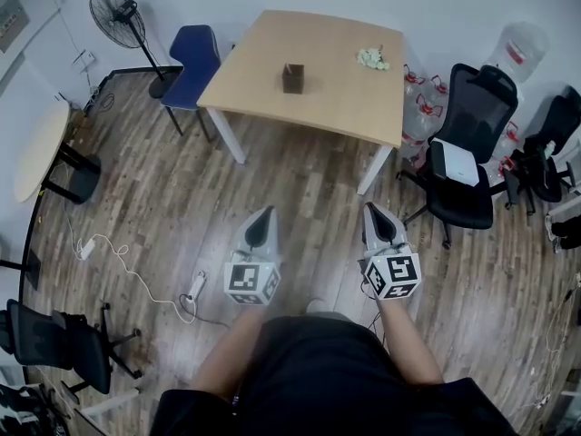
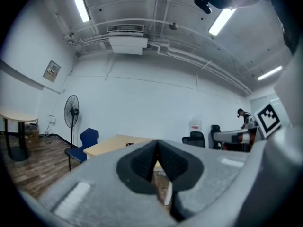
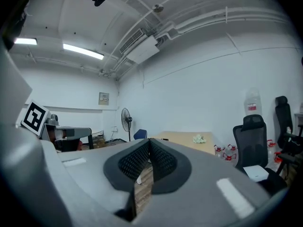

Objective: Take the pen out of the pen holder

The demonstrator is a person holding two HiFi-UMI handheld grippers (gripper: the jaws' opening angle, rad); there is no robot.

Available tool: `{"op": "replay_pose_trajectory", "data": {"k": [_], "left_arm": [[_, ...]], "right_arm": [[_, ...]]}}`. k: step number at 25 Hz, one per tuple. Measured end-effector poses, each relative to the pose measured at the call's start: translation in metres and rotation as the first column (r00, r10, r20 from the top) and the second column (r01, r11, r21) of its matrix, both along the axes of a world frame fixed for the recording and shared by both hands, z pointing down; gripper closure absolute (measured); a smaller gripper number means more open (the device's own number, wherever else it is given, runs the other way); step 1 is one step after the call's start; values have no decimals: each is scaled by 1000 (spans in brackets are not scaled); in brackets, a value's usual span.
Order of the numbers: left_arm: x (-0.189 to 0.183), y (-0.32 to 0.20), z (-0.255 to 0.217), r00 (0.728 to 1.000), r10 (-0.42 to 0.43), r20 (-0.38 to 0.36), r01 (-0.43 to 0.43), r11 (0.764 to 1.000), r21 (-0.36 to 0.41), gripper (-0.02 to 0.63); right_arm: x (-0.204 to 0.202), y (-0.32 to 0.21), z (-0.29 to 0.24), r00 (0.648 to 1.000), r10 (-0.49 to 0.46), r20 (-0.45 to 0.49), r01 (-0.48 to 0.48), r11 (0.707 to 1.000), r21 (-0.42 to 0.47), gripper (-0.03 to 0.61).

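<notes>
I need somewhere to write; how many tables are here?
2: a rectangular wooden table straight ahead, and a round table at the head view's left edge. Others may be out of view.

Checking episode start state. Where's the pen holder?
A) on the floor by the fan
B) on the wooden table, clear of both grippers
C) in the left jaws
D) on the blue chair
B: the pen holder stands on the table, far ahead of the left gripper and right gripper, both with jaws together, empty.
</notes>
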State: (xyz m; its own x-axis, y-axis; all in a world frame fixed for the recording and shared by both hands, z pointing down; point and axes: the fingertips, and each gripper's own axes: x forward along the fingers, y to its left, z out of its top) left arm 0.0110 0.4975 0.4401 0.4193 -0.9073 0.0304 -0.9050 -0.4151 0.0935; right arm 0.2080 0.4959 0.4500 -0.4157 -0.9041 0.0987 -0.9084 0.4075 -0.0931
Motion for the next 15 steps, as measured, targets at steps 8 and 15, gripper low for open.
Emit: {"op": "replay_pose_trajectory", "data": {"k": [8, 15], "left_arm": [[26, -6, -4, 1000, -7, 22, 7, 1000, 11, 611], [23, -32, 4, 1000, -10, 25, 10, 1000, 0, 612]], "right_arm": [[17, -5, 9, 999, -6, 44, 6, 1000, -13, 577], [13, -29, 21, 999, -9, 51, 11, 999, -33, 577]]}}
